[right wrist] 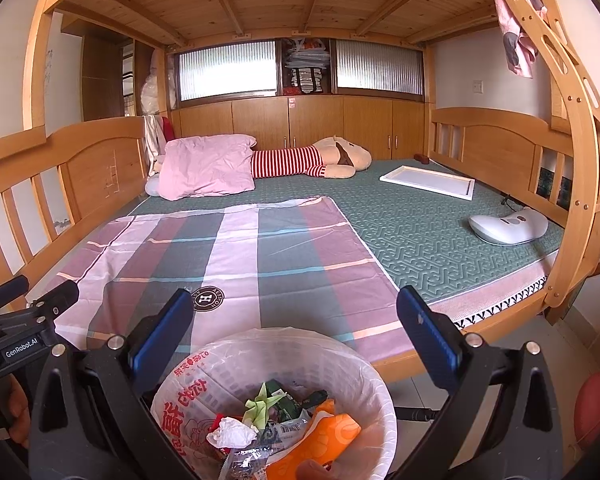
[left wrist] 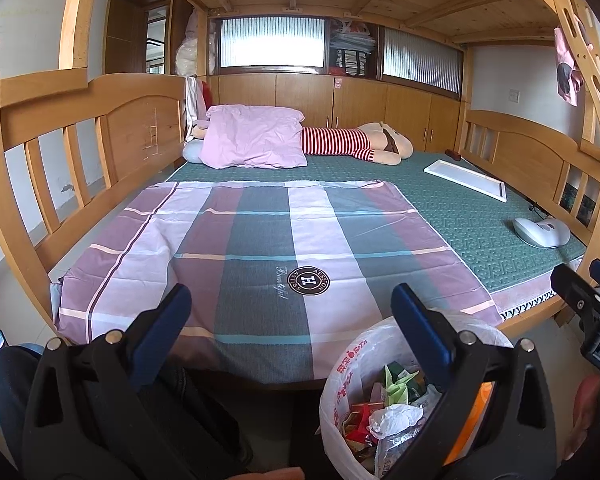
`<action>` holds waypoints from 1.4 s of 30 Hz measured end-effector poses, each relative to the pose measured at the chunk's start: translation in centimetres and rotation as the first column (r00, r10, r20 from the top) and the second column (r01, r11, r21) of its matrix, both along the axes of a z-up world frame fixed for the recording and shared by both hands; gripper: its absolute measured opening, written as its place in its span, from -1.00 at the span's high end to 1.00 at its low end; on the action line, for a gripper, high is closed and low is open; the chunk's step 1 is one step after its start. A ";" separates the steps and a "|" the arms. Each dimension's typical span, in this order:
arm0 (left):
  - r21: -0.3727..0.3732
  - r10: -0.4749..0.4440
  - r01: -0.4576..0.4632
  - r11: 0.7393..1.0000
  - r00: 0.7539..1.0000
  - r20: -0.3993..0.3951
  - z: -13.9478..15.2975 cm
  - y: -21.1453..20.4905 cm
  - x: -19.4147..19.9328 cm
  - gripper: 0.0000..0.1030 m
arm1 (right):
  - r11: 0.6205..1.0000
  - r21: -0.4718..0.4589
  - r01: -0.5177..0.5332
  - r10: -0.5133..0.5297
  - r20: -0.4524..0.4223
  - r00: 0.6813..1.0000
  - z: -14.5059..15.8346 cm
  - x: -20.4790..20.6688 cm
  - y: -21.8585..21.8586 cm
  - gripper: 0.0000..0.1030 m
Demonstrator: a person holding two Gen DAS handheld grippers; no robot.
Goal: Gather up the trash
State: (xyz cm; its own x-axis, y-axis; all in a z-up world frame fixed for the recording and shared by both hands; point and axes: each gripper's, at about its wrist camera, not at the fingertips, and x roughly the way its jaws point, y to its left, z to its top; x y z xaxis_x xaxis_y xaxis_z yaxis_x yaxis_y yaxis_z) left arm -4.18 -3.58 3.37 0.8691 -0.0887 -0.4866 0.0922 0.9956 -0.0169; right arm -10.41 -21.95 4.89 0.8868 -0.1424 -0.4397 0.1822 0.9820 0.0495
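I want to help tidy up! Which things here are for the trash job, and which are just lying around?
For the job:
- trash bin with its plastic liner
- crumpled white paper, green folded paper and orange wrapper inside it
- both hand-held grippers, left and right, open and empty

Just lying about:
- pink pillow
- stuffed toy
- white board
- plaid sheet

white bag-lined bin [right wrist: 370, 384] upright beside the bed, holding mixed trash [right wrist: 276, 420].

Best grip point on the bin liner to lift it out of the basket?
Pinch the liner's folded-over edge at the far rim, coming from above with one finger inside and one outside. The thin film drapes over the rim of the white basket there, clear of the trash; the near rim is hidden.
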 end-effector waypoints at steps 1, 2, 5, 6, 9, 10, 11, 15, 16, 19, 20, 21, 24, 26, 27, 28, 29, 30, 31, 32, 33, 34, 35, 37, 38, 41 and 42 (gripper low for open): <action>0.000 0.001 -0.001 1.000 1.000 -0.001 0.0 0.0 0.1 -0.93 | 1.000 0.000 -0.001 0.001 -0.001 1.000 0.0 0.0 0.0 -0.93; 0.000 0.002 -0.002 1.000 1.000 -0.002 0.0 0.0 0.1 -0.93 | 1.000 0.000 0.000 0.000 -0.002 1.000 0.0 0.0 0.0 -0.93; 0.001 0.006 -0.006 1.000 1.000 -0.003 0.0 0.0 0.2 -0.93 | 1.000 0.000 0.001 -0.001 -0.002 1.000 0.0 0.0 0.0 -0.93; 0.002 0.006 -0.006 1.000 1.000 -0.004 0.0 0.0 0.2 -0.93 | 1.000 0.001 0.001 -0.001 -0.002 1.000 0.0 0.0 0.0 -0.93; 0.003 0.006 -0.006 1.000 1.000 -0.007 -0.1 0.0 0.3 -0.93 | 1.000 0.001 0.004 -0.004 -0.004 1.000 -0.1 0.0 0.0 -0.93; 0.005 0.005 -0.005 1.000 1.000 -0.008 -0.1 0.0 0.3 -0.93 | 1.000 0.001 0.004 -0.004 -0.004 1.000 -0.1 0.0 0.0 -0.93; 0.005 0.004 -0.004 1.000 1.000 -0.008 -0.1 0.1 0.3 -0.93 | 1.000 0.001 0.004 -0.004 -0.004 1.000 -0.1 0.0 0.1 -0.93; 0.005 0.006 -0.006 1.000 1.000 -0.013 -0.2 0.0 0.3 -0.93 | 1.000 0.002 0.005 -0.005 -0.005 1.000 -0.2 0.0 0.1 -0.93; 0.004 0.006 -0.006 1.000 1.000 -0.015 -0.2 0.0 0.4 -0.93 | 1.000 0.002 0.005 -0.005 -0.006 1.000 -0.2 -0.1 0.1 -0.93; 0.000 0.005 -0.005 1.000 1.000 -0.019 -0.3 -0.1 0.4 -0.93 | 1.000 0.003 0.004 -0.004 -0.004 1.000 -0.2 0.0 0.1 -0.93; 0.001 0.003 -0.003 1.000 1.000 -0.021 -0.3 -0.1 0.4 -0.93 | 1.000 0.003 0.003 -0.003 -0.005 1.000 -0.1 0.0 0.0 -0.93; 0.003 0.001 -0.001 1.000 1.000 -0.021 -0.3 -0.1 0.4 -0.93 | 1.000 0.003 0.004 -0.004 -0.006 1.000 -0.3 0.0 0.1 -0.93; 0.008 -0.002 0.002 1.000 1.000 -0.025 -0.5 -0.3 0.4 -0.93 | 1.000 0.001 0.007 -0.007 -0.010 1.000 -0.5 -0.1 0.2 -0.93; 0.010 0.000 0.000 1.000 1.000 -0.028 -0.5 -0.4 0.5 -0.93 | 1.000 0.001 0.007 -0.007 -0.011 1.000 -0.7 -0.1 0.2 -0.93; 0.009 0.000 0.001 1.000 1.000 -0.031 -0.6 -0.4 0.5 -0.93 | 1.000 0.001 0.008 -0.008 -0.011 1.000 -0.7 -0.1 0.2 -0.93; 0.008 0.000 0.000 1.000 0.999 -0.033 -0.6 -0.4 0.6 -0.93 | 1.000 0.002 0.007 -0.007 -0.011 1.000 -0.7 -0.1 0.2 -0.93; 0.006 0.001 -0.001 1.000 0.999 -0.035 -0.7 -0.4 0.6 -0.93 | 1.000 0.003 0.007 -0.007 -0.011 1.000 -0.7 -0.1 0.2 -0.93; 0.004 0.002 -0.002 1.000 0.999 -0.038 -0.7 -0.3 0.7 -0.93 | 1.000 0.004 0.009 -0.009 -0.013 1.000 -0.8 -0.1 0.2 -0.93; 0.001 0.005 -0.005 1.000 0.999 -0.039 -0.7 -0.3 0.7 -0.93 | 1.000 0.005 0.011 -0.011 -0.014 1.000 -0.8 -0.1 0.2 -0.93; -0.001 0.008 -0.008 1.000 0.999 -0.039 -0.8 -0.2 0.7 -0.93 | 1.000 0.005 0.013 -0.012 -0.015 1.000 -0.8 -0.1 0.2 -0.93; -0.003 0.010 -0.010 1.000 0.999 -0.040 -0.8 -0.2 0.7 -0.93 | 1.000 0.006 0.014 -0.014 -0.015 1.000 -0.8 -0.1 0.3 -0.93; -0.004 0.012 -0.012 1.000 0.999 -0.040 -0.8 -0.1 0.7 -0.93 | 1.000 0.006 0.015 -0.015 -0.015 1.000 -0.8 0.0 0.3 -0.93; -0.006 0.013 -0.014 1.000 0.999 -0.040 -0.8 -0.1 0.7 -0.93 | 1.000 0.006 0.015 -0.015 -0.015 1.000 -0.8 0.0 0.3 -0.93; -0.007 0.012 -0.012 1.000 0.999 -0.043 -0.9 0.0 0.7 -0.93 | 1.000 0.004 0.013 -0.013 -0.015 1.000 -0.7 0.0 0.4 -0.93; -0.007 0.013 -0.014 1.000 0.999 -0.043 -0.9 0.0 0.7 -0.93 | 1.000 0.001 0.012 -0.012 -0.015 1.000 -0.7 0.1 0.5 -0.93; -0.007 0.019 -0.019 1.000 0.999 -0.040 -0.8 0.0 0.7 -0.93 | 1.000 -0.005 0.010 -0.010 -0.017 1.000 -0.6 0.2 0.6 -0.93; -0.009 0.021 -0.022 1.000 0.999 -0.039 -0.8 0.0 0.7 -0.93 | 1.000 -0.004 0.009 -0.009 -0.017 1.000 -0.6 0.2 0.6 -0.93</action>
State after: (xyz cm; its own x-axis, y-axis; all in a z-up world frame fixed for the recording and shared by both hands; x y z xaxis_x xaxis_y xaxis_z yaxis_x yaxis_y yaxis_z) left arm -3.44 -3.57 2.59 0.8511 -0.0752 -0.5197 0.0699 0.9971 -0.0297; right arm -10.18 -21.30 4.31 0.8780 -0.1522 -0.4538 0.1920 0.9805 0.0425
